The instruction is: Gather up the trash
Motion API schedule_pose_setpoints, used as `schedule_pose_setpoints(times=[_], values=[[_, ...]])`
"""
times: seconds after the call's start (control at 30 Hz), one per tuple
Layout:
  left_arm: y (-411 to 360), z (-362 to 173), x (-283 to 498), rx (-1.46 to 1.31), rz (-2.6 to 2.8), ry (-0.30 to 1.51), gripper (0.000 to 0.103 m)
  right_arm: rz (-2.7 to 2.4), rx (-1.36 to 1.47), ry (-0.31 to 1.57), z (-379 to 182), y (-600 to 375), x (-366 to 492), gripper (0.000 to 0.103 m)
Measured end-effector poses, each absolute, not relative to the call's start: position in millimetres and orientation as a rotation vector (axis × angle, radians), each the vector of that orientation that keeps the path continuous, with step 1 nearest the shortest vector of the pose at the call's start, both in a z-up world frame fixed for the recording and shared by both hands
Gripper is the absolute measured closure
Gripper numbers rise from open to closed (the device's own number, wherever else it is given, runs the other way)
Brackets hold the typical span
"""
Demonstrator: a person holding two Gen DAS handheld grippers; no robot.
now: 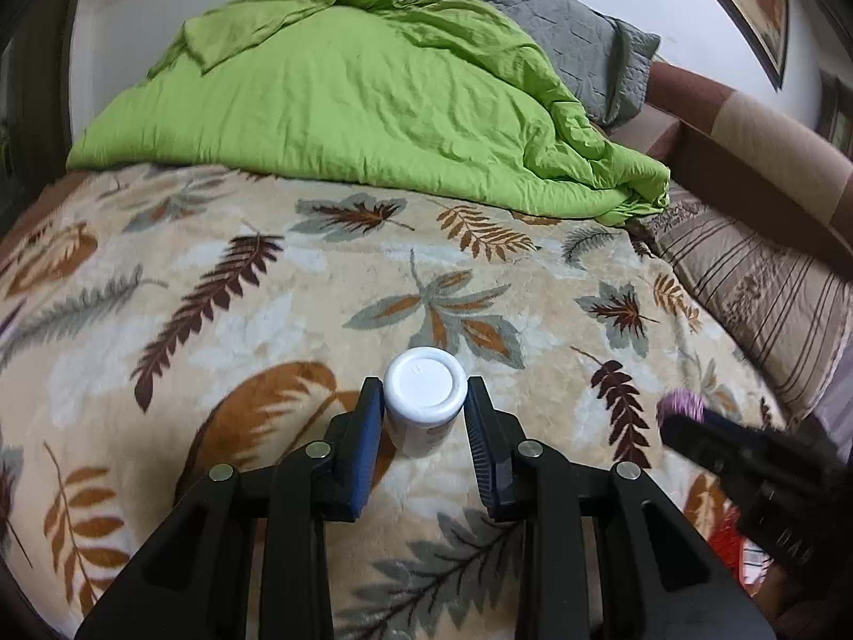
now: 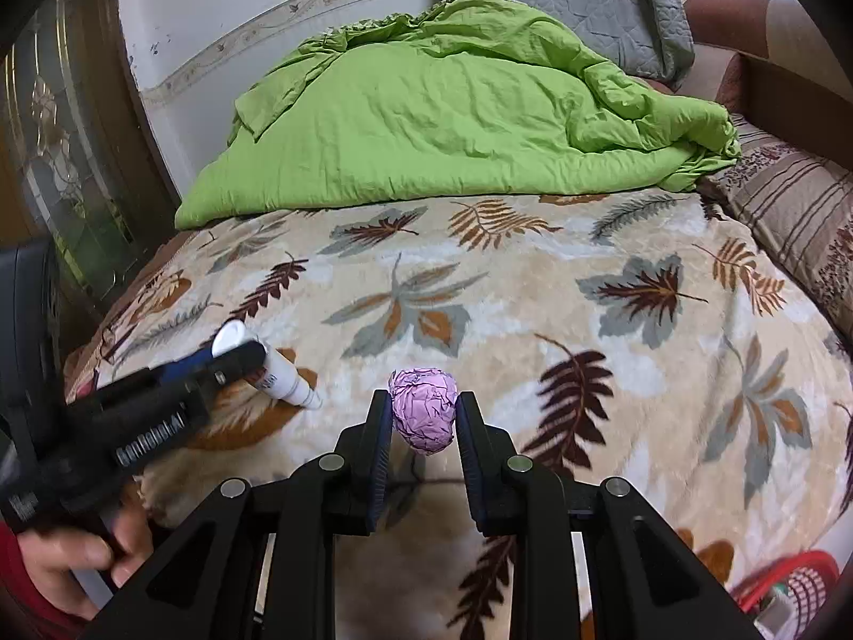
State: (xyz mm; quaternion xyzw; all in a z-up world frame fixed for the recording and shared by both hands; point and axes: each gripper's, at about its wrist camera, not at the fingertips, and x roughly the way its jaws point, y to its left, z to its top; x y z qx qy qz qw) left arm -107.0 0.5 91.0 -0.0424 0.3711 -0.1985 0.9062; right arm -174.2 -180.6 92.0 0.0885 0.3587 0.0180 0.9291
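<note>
White plastic bottle (image 1: 421, 400) is being pinched by the left tongs (image 1: 424, 400) above the leaf-patterned blanket (image 1: 266, 293) on the bed; a crumpled purple paper ball (image 2: 425, 408) is being pinched by the right tongs (image 2: 425, 416). A red basket (image 2: 799, 586) is being glimpsed at the lower right.

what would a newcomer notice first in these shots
First, the bright green duvet heaped at the far end of the bed, above the leaf-patterned blanket. Next, what each tool carries: the left gripper is clamped on a white bottle, and the right gripper on a crumpled purple paper ball. A red basket peeks in at the right view's lower right corner.
</note>
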Motion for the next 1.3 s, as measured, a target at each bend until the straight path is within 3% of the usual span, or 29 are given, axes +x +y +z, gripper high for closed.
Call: schedule_pose_setpoints(times=[0.57, 1.3], values=[[4.3, 86.3, -104.1, -0.07, -0.369, 0.77, 0.074, 0.026, 0.213, 0.734, 82.4, -184.5, -174.7, 0.077], [-21.3, 126.8, -153.4, 0.115, -0.339, 0.612, 0.074, 0.041, 0.21, 0.653, 115.0, -172.5, -212.6, 0.077]])
